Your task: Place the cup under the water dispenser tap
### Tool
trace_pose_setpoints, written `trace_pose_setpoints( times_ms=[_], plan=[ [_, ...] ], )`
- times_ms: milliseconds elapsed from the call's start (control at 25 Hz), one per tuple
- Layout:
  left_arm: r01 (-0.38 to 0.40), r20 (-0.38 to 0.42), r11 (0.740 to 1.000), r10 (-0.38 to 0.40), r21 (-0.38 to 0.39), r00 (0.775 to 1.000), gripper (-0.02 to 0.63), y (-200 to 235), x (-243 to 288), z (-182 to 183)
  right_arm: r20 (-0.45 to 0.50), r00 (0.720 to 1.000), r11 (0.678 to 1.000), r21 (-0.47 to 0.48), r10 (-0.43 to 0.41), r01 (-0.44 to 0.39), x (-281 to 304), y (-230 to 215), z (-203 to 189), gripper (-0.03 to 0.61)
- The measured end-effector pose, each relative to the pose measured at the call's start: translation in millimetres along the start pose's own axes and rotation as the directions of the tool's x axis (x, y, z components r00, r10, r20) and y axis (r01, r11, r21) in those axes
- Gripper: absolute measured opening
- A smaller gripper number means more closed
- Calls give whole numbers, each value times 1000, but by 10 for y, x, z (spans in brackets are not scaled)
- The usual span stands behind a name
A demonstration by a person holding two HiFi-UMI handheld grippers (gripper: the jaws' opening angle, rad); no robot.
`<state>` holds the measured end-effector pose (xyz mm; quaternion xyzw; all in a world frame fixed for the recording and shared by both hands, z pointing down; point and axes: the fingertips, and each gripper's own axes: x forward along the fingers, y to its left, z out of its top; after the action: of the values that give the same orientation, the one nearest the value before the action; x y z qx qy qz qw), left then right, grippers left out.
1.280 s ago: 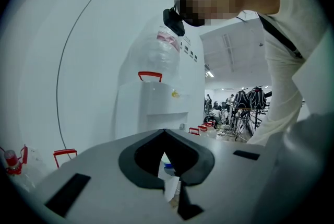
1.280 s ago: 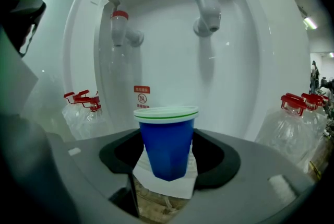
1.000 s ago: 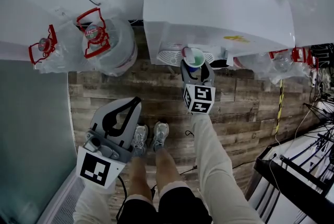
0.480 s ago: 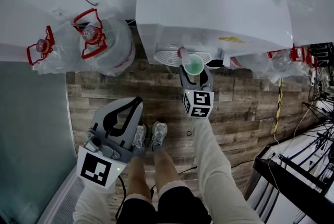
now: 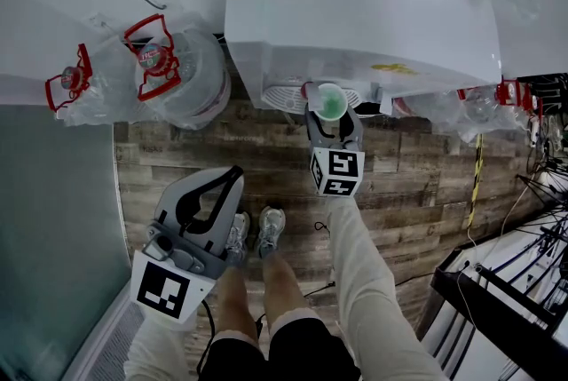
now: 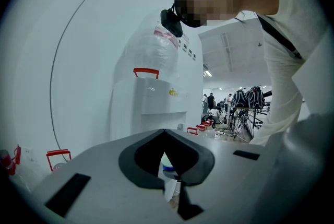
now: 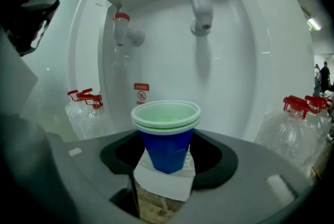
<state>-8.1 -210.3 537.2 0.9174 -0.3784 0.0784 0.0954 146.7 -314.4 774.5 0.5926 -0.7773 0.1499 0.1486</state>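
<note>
Two jaws of the right gripper point(image 5: 334, 120) were clamped on the lower part of the cup point(image 7: 166, 139), a blue one with a pale green inside and a white rim (it looked like two cups nested, though I could not be sure). They had just been closing a shade tighter on it. The cup stood upright between them, mouth up. Just under and beyond the jaws lay the white drip tray point(image 7: 156, 184); whether the cup's base touched it could not be told. Above and beyond the jaws, in the recess of the water dispenser point(image 5: 355, 6), hung two taps. The red-capped tap point(image 7: 123, 30) was up and to the left of the jaws, the pale tap point(image 7: 201, 9) up and a little to the right. The cup's mouth sat between the two, nearer the pale one.

The left gripper point(image 5: 232, 170) had its jaws together on nothing, and was held low and well apart from the dispenser. Further out, beyond and to the left of those jaws, stood wrapped water bottles point(image 5: 182, 73) on the wooden floor point(image 5: 177, 148).

By my judgement the step in hand was the end of the carry, with the cup in the recess but not yet released. The next move would call for a small sideways shift to bring the mouth straight below one tap. Then would come a gentle lowering until the base sat flat on the tray, and the jaws opening and backing straight out so the light cup was not tipped.
</note>
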Motion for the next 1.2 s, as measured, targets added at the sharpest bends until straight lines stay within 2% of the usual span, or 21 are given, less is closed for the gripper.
trace_pose_setpoints(
  times_ms=[440,680,800,1000,1200],
  plan=[
    [-4,-3,1000,4,1,1000,5,17,47,-8,18,1000,1000,12,18,-19,60,-22,-27,288],
    [-6,-1,1000,6,-3,1000,5,3,51,-3,-97,995,998,-39,36,-40,62,44,-235,299],
    [-5,-1,1000,5,-4,1000,5,-8,61,-5,-100,994,998,-25,47,-50,55,64,-242,300],
    [1,3,1000,-1,-9,1000,5,-40,66,4,-112,993,999,21,46,-44,19,29,-264,345],
    [4,8,1000,-4,-11,1000,6,-49,65,7,-138,989,999,-1,45,-46,-53,24,-337,339]
  ],
)
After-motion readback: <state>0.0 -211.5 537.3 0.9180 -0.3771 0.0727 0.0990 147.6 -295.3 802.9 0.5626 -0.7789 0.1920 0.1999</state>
